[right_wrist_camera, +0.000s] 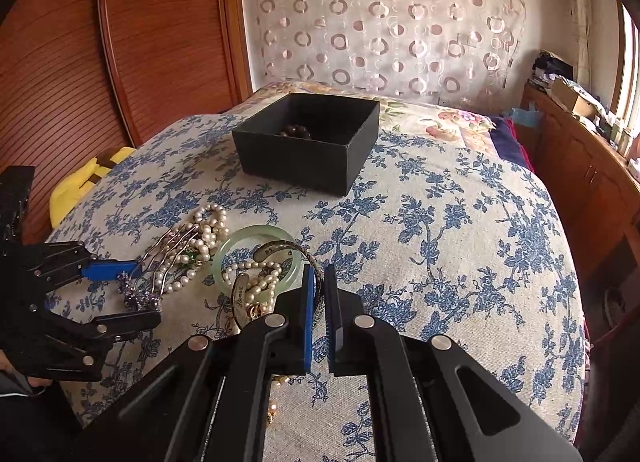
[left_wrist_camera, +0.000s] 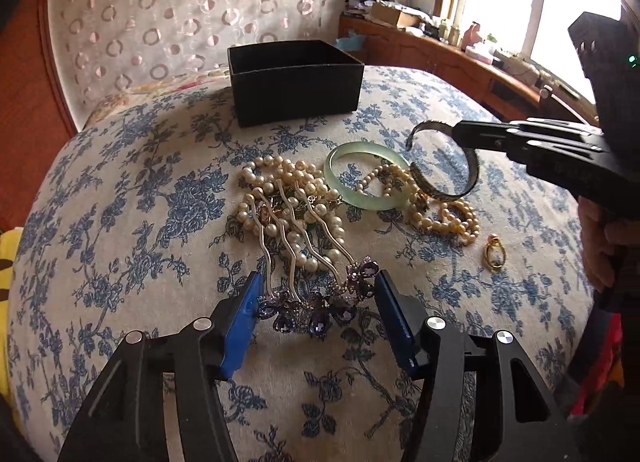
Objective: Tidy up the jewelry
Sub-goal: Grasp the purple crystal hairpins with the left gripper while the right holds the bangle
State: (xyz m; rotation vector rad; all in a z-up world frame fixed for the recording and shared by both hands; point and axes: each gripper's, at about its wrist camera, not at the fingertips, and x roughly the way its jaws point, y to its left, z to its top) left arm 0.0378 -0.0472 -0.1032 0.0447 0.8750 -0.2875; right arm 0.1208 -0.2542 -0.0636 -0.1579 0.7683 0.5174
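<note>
The sorting looks barely begun. The black box [right_wrist_camera: 308,141], square, matte and open-topped, sits at twelve o'clock on the bed [right_wrist_camera: 460,262] and holds only one dark beaded piece [right_wrist_camera: 298,129], as far as the right wrist view shows. Everything else still lies on the flowered bedspread.

The right gripper [right_wrist_camera: 319,294] has its jaws closed on a metal cuff bracelet [left_wrist_camera: 444,165], an open C with a patterned outer face, lifted off the heap at about two o'clock in the left wrist view.

The left gripper [left_wrist_camera: 316,294] has its jaws about half open around the purple jewelled head of a hair comb [left_wrist_camera: 312,262] with wavy silver prongs; the blue pads sit just beside the stones, and I cannot tell whether they press.

Left to move: round cream pearl strands [left_wrist_camera: 280,189], a smooth pale green bangle [left_wrist_camera: 368,177] and a small gold ring [left_wrist_camera: 495,258] at three o'clock.
</note>
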